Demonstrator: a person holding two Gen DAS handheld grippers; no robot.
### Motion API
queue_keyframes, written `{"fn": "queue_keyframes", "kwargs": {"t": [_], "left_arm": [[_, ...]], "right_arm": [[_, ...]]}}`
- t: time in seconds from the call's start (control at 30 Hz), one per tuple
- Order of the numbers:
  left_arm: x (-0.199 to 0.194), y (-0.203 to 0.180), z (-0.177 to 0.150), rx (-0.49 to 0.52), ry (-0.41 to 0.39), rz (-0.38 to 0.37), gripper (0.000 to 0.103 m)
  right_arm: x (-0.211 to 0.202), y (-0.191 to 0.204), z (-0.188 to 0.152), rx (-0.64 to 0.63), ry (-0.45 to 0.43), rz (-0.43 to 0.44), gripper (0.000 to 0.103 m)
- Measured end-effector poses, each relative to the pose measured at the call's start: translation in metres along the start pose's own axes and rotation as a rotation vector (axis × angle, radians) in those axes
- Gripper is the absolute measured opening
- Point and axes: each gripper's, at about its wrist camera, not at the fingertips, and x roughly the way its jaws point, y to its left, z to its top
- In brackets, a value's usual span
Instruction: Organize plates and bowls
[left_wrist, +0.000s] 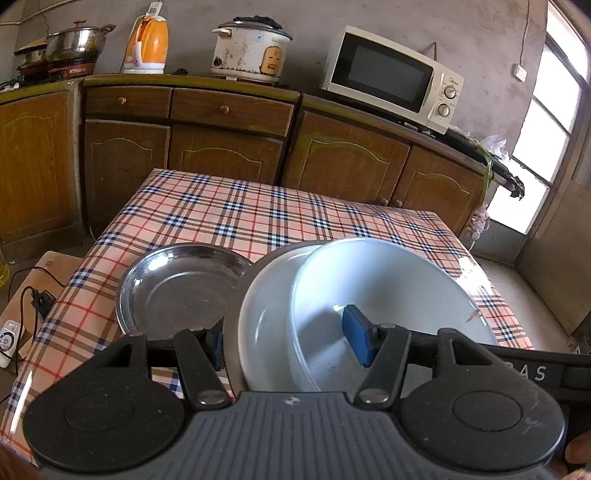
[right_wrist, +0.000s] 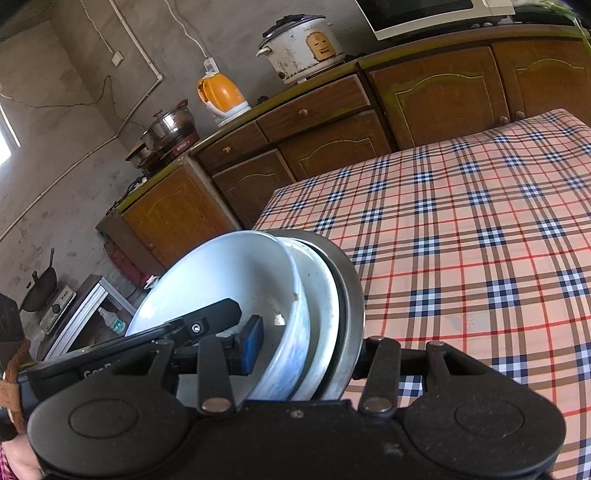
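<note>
We work at a table under a checked red, blue and tan cloth (left_wrist: 229, 210), wooden cabinets behind. Our left gripper (left_wrist: 288, 339) and right gripper (right_wrist: 306, 350) each pinch the rims of a tilted nested stack: white round bowl (left_wrist: 388, 291) inside a second pale dish (left_wrist: 266, 314) and a grey metal one. A shiny round steel plate (left_wrist: 177, 291) lies apart beside it, so we judge stacking partly done.
</note>
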Motion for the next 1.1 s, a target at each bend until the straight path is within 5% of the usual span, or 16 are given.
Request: {"fn": "queue_keyframes", "kwargs": {"t": [1.1], "left_arm": [[0.003,0.038,0.007,0.017,0.009,0.021,0.061]], "right_arm": [[0.037,0.026,-0.005,0.01,0.007,0.021,0.055]]}}
